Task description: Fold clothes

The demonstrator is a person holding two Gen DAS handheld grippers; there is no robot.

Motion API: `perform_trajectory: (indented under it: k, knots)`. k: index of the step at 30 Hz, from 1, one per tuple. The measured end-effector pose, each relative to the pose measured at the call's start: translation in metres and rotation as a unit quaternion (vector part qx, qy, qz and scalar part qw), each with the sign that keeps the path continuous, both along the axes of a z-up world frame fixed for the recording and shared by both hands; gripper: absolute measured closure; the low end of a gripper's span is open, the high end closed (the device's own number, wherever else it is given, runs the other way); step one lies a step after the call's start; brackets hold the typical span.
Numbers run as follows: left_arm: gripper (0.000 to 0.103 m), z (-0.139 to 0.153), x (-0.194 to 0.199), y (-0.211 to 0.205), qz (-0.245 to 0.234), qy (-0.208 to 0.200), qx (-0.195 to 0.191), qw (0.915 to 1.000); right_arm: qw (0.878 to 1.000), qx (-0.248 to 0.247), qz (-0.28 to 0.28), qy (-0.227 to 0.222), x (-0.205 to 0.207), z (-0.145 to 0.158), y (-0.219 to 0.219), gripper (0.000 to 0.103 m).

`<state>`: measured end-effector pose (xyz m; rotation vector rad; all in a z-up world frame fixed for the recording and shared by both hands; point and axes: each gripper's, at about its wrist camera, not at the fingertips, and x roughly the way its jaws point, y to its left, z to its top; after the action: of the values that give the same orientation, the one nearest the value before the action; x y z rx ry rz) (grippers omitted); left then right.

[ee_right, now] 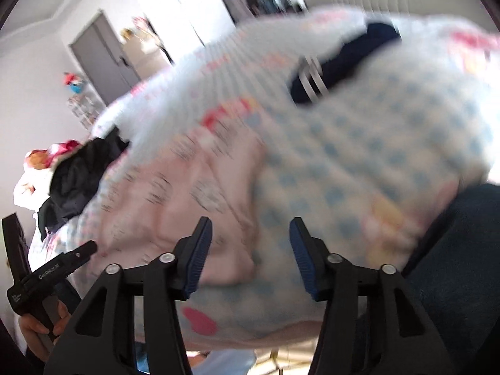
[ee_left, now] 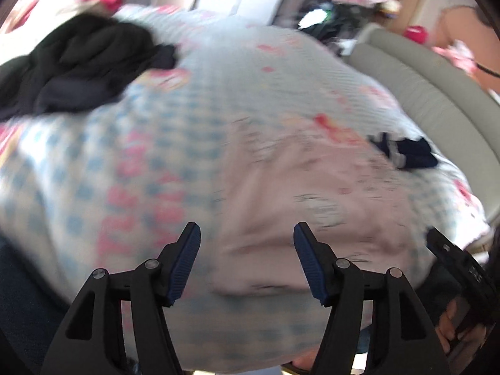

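Two grippers hang over a bed (ee_left: 250, 72) with a checked, printed cover, both with jaws spread and holding nothing. At the far left lies a heap of dark clothes (ee_left: 78, 68), crumpled and bulky, likely heavier than the rest. Below the left gripper (ee_left: 247, 259) a pale pink garment (ee_left: 297, 193) with small dark print is spread loosely, creased, its near edge close to the bed's edge; it looks thin, light and limp, so it would sag from any single pinch and is best taken at a corner or hem with each gripper. The right gripper (ee_right: 250, 250) hovers over the same cloth. Further right sits a small navy striped piece (ee_left: 403, 153). The bed is soft, so folds may not press flat; a grey bed edge (ee_left: 422, 87), a door (ee_right: 103, 62) and clutter lie beyond.
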<state>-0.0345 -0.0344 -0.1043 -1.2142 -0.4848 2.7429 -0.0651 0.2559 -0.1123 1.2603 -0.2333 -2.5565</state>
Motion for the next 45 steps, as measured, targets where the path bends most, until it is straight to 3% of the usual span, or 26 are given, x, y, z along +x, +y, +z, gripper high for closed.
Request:
perform_trajectory:
  k: [5, 8, 13, 18, 24, 29, 32, 35, 38, 43, 45]
  knots:
    - [0.039, 0.015, -0.031, 0.043, -0.100, 0.005, -0.021, 0.9947, 0.999, 0.005, 0.040, 0.024, -0.010, 0.013, -0.019, 0.044]
    - [0.039, 0.007, -0.046, 0.055, -0.128, -0.011, -0.029, 0.9913, 0.997, 0.008, 0.064, 0.039, -0.016, 0.021, -0.030, 0.044]
    - [0.039, -0.022, -0.057, 0.056, -0.118, -0.054, -0.063, 0.9895, 0.995, 0.046, 0.087, -0.005, -0.016, -0.023, -0.043, 0.044]
    - [0.039, -0.019, -0.053, 0.046, -0.081, -0.049, -0.092, 0.9913, 0.999, 0.041, 0.033, -0.014, -0.016, -0.020, -0.018, 0.048]
    - [0.041, -0.010, -0.044, 0.003, -0.012, -0.041, -0.033, 0.9985, 0.998, -0.014, -0.049, -0.040, -0.016, -0.019, 0.031, 0.050]
    - [0.040, -0.004, -0.025, 0.023, -0.050, -0.015, -0.017, 0.9985, 0.999, -0.002, -0.022, 0.026, 0.009, 0.003, 0.015, 0.048]
    - [0.040, -0.005, -0.015, 0.052, -0.092, -0.012, -0.043, 0.9947, 0.999, -0.004, 0.010, 0.047, 0.027, 0.008, -0.002, 0.046]
    - [0.039, -0.017, -0.015, 0.074, -0.123, -0.031, -0.055, 0.9904, 0.998, 0.022, 0.048, 0.026, 0.026, -0.003, -0.024, 0.040]
    - [0.038, -0.030, -0.016, 0.087, -0.132, -0.055, -0.101, 0.9846, 0.994, 0.084, 0.070, -0.020, 0.020, -0.025, -0.039, 0.042]
    - [0.038, -0.023, -0.016, 0.063, -0.094, -0.055, -0.085, 0.9905, 0.997, 0.046, 0.049, -0.032, 0.015, -0.020, -0.020, 0.050]
    - [0.038, -0.025, -0.017, 0.043, -0.064, -0.068, -0.067, 0.9934, 0.998, 0.052, 0.022, -0.040, 0.014, -0.021, -0.009, 0.048]
